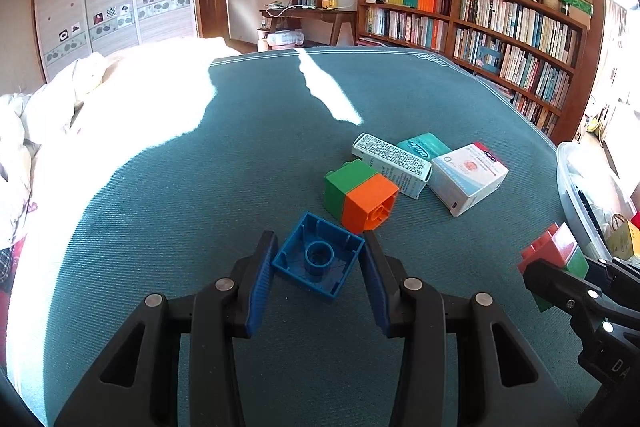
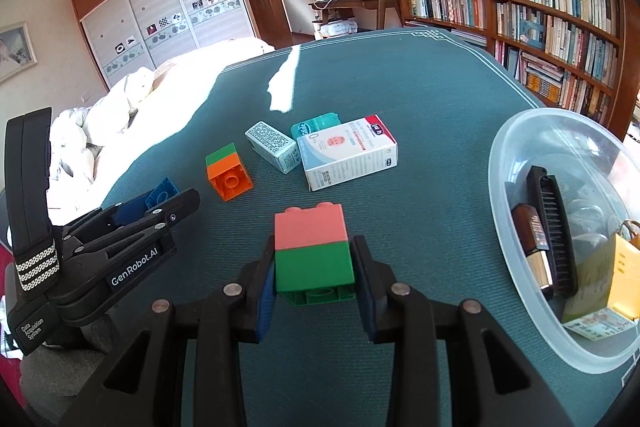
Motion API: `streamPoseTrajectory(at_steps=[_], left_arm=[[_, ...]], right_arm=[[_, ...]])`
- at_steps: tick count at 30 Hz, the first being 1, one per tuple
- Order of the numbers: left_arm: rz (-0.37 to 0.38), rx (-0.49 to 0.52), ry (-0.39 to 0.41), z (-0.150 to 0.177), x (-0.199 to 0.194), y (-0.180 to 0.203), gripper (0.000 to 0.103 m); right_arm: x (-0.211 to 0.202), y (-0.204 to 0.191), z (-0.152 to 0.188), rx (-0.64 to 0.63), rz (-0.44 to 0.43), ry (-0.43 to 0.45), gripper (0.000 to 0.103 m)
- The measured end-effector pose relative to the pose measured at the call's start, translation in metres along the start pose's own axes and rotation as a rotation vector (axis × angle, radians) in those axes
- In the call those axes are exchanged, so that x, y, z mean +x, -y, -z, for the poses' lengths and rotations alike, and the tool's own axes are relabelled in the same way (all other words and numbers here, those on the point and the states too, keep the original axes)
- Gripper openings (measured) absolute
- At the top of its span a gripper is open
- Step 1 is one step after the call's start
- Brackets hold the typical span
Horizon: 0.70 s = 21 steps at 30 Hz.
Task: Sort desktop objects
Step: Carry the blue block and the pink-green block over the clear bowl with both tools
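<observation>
My left gripper (image 1: 318, 247) is shut on a blue block (image 1: 319, 254), its hollow underside facing the camera; it also shows in the right wrist view (image 2: 160, 193). My right gripper (image 2: 313, 255) is shut on a red-and-green block stack (image 2: 312, 251), held by the green lower block; it shows at the right in the left wrist view (image 1: 554, 253). A green-and-orange block stack (image 1: 360, 195) lies on its side on the teal table cover (image 1: 240, 187), also in the right wrist view (image 2: 229, 171). Behind it lie three small boxes: a white one (image 1: 394, 165), a teal one (image 1: 424, 145) and a larger white one (image 1: 468, 175).
A clear plastic bin (image 2: 520, 155) stands at the right, holding a black comb (image 2: 554, 227), a brown bottle (image 2: 532, 231) and paper packets. A white duvet (image 1: 60, 99) lies to the left. A bookshelf (image 1: 500, 23) stands behind.
</observation>
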State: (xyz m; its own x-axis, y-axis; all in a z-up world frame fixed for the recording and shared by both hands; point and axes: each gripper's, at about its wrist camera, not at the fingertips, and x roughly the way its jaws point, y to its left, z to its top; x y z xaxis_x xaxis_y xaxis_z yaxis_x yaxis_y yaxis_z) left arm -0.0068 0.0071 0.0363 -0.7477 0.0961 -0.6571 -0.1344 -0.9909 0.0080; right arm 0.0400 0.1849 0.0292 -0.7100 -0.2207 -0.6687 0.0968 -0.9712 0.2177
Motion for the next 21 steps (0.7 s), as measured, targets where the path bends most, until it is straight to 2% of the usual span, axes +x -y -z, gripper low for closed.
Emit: streamPoseTrajectory(at_steps=[11, 21], left_arm=[[0.001, 0.019, 0.004, 0.004, -0.008, 0.016, 0.045], [0.024, 0.084, 0.002, 0.006, -0.012, 0.044, 0.045]], right_arm=[[-0.017, 0.017, 0.001, 0.016, 0.022, 0.034, 0.038], [-0.028, 0.036, -0.001, 0.042, 0.035, 0.061, 0.038]])
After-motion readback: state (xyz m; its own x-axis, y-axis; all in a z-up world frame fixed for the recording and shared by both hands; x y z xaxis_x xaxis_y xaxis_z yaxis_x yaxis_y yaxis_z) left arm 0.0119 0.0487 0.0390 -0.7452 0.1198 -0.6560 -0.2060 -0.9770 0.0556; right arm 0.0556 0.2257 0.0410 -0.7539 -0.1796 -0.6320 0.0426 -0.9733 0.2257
